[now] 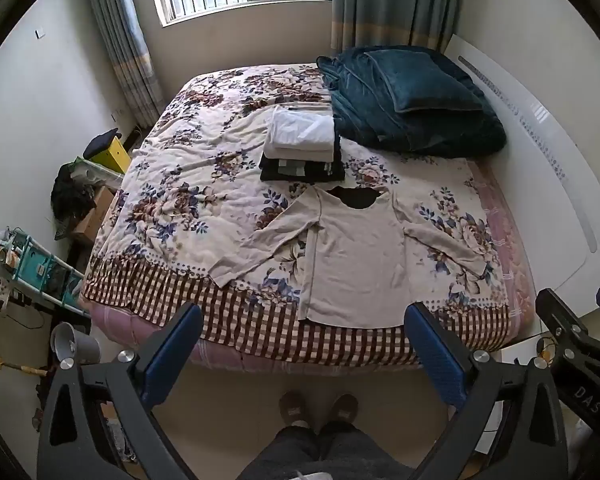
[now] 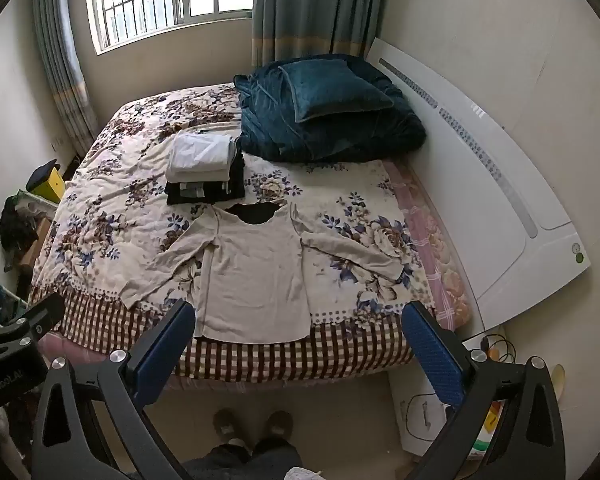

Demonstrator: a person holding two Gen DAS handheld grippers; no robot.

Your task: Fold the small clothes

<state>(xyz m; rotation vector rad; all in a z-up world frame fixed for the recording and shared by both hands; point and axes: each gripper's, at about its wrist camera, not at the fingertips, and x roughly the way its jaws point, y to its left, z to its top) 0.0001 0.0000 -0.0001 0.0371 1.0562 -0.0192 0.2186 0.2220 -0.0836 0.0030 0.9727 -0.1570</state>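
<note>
A beige long-sleeved top [image 1: 356,256] lies spread flat on the floral bed, sleeves out to both sides, hem at the near edge; it also shows in the right wrist view [image 2: 256,276]. A black garment [image 1: 360,198] lies under its neckline. Behind it stands a stack of folded clothes [image 1: 300,148], white on top, dark below, also in the right wrist view [image 2: 204,172]. My left gripper [image 1: 304,320] is open and empty, held off the bed just before the hem. My right gripper [image 2: 300,320] is open and empty at the same height.
A teal blanket and pillow [image 1: 412,100] are piled at the bed's far right by the white headboard [image 1: 540,152]. Boxes, a rack and a grey bin [image 1: 74,344] crowd the floor on the left. The person's feet [image 1: 320,408] stand before the bed.
</note>
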